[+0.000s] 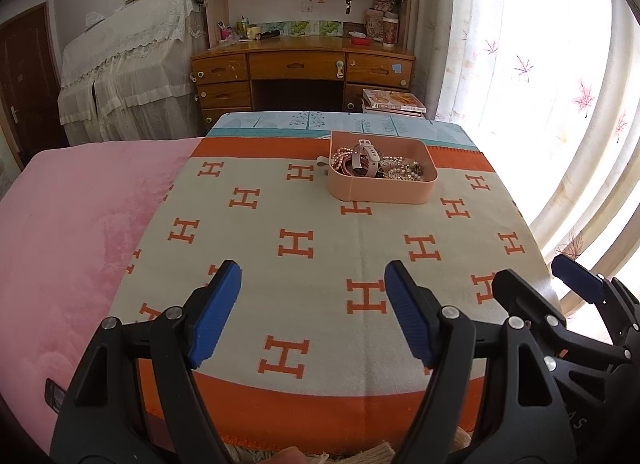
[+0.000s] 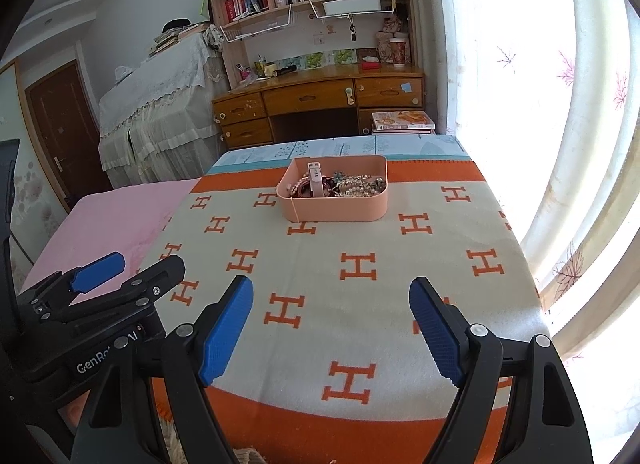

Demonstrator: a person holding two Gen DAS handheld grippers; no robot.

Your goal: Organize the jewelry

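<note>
One pink tray (image 1: pixel 382 193) of jewelry sat on the blanket (image 1: pixel 320 248).
Two grippers, left gripper (image 1: pixel 312 310) and right gripper (image 2: pixel 332 324), hung wide and empty; one watch (image 1: pixel 366 155) lay inside.

Both tools are built alike: the left gripper (image 1: pixel 313 314) has black plastic arms shaped like spring clamps, with triangular cut-outs low in the frame and round silver rivets at the pivots. Each finger ends in a long blue pad (image 1: pixel 214 314) with a finely ribbed face. The right gripper (image 2: pixel 331 330) carries the same blue pads (image 2: pixel 436 330) on black arms with silver rivets. At the lower left of the right wrist view, white lettering beginning "GenRo" marks the neighbouring tool's black body
</note>
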